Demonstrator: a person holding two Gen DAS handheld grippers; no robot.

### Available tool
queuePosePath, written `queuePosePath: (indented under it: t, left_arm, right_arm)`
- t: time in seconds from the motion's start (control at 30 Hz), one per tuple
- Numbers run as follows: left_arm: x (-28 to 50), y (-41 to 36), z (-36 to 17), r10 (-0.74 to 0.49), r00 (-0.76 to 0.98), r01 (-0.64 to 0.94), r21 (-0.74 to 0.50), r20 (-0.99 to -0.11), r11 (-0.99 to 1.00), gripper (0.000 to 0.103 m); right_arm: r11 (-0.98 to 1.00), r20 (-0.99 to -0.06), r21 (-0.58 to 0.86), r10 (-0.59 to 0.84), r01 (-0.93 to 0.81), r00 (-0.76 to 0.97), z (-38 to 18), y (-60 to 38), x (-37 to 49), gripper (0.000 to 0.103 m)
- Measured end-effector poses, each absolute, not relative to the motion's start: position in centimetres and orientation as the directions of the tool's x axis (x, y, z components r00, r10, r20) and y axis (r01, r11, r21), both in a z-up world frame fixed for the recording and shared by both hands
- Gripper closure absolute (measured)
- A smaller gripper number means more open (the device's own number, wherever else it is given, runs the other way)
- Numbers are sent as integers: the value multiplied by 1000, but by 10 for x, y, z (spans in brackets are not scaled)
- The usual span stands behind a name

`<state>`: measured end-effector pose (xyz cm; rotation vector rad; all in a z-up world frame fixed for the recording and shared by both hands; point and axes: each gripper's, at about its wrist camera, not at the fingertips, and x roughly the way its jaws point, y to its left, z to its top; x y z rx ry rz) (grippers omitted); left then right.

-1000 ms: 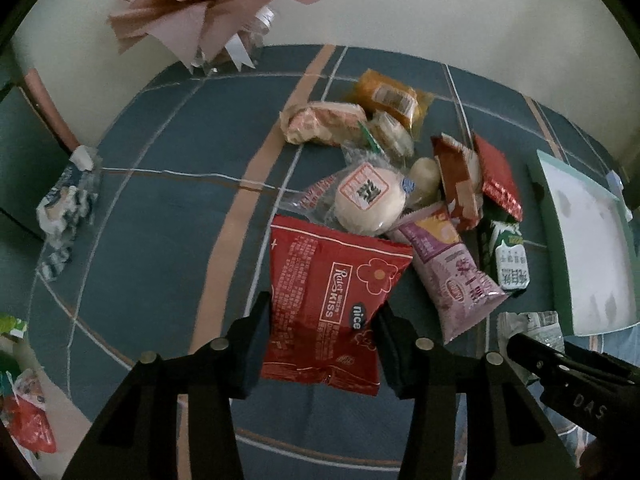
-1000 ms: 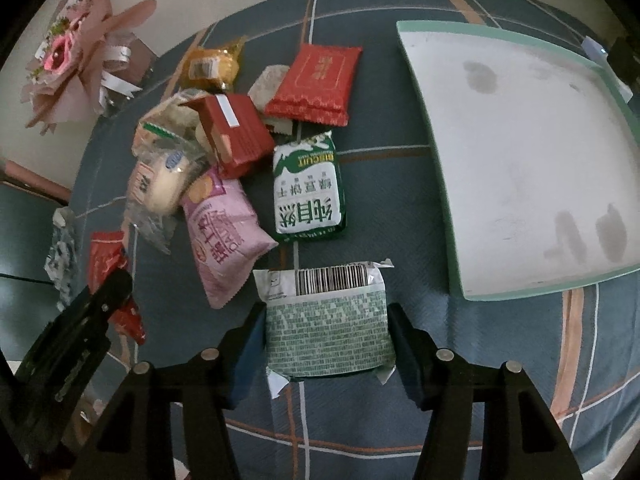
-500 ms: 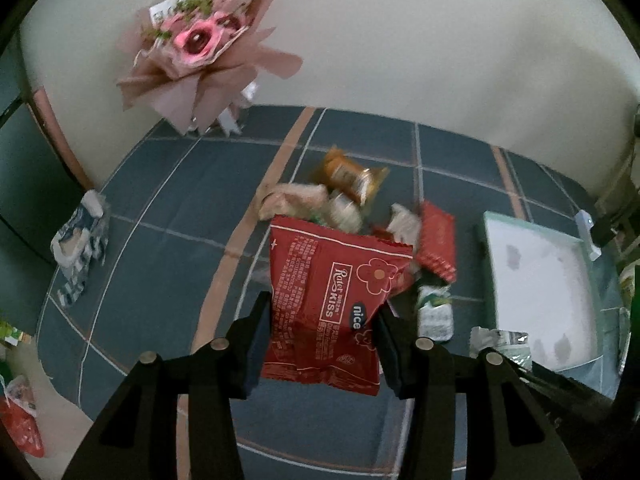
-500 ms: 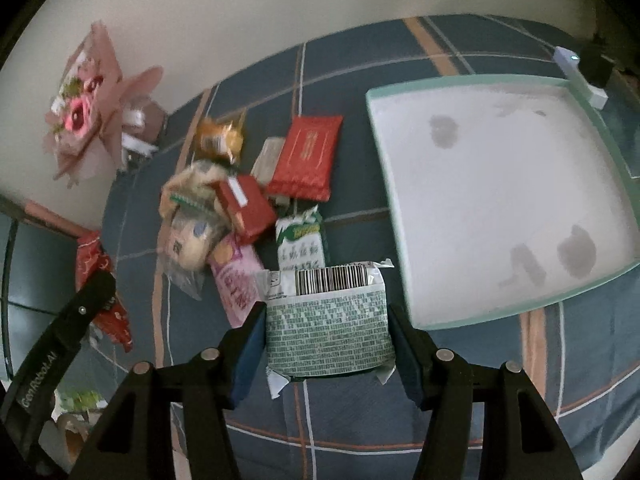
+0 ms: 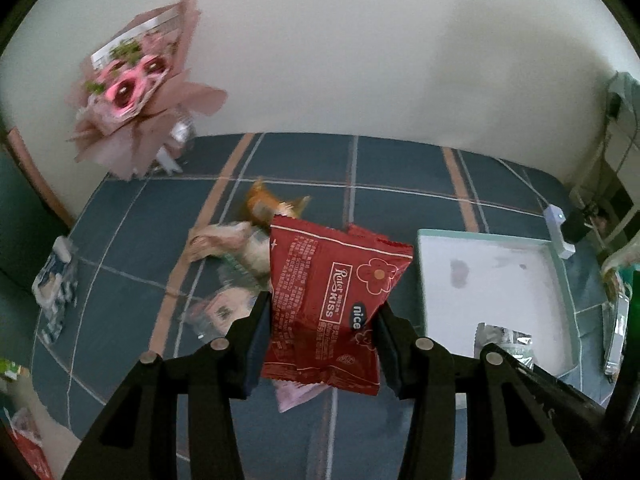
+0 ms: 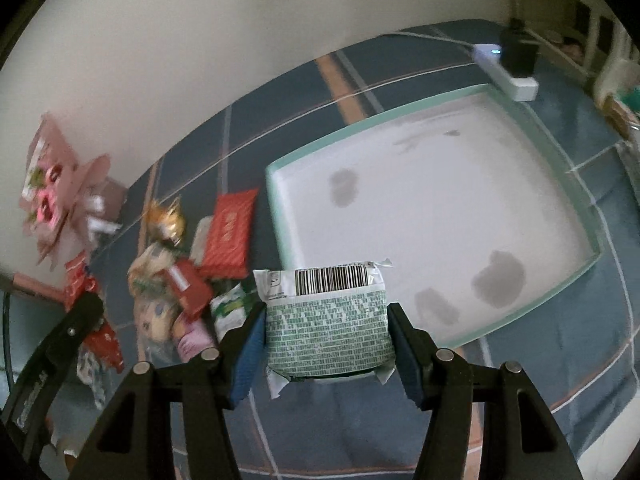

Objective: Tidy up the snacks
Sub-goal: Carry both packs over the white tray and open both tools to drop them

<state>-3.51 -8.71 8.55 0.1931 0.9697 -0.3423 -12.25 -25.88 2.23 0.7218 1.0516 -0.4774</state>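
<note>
Right claw (image 6: pixel 326 344) grips a green packet (image 6: pixel 326 330); the tray (image 6: pixel 592 236) lies just ahead-right. Left claw (image 5: pixel 322 344), clamping a red packet (image 5: pixel 332 304), sits farther off.

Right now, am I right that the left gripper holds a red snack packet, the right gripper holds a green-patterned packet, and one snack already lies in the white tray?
Not quite: the white tray holds no snack, only dark stains, as the right wrist view shows. The left gripper does hold the red snack packet, and the right gripper the green-patterned packet.
</note>
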Motion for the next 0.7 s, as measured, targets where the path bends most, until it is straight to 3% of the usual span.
queuePosePath:
  t: [0.7]
  left_arm:
    - [-34, -208, 33, -234, 416, 542, 33, -879, 840, 53]
  right_arm:
    - [504, -924, 214, -173, 837, 341, 3, -369, -152, 41]
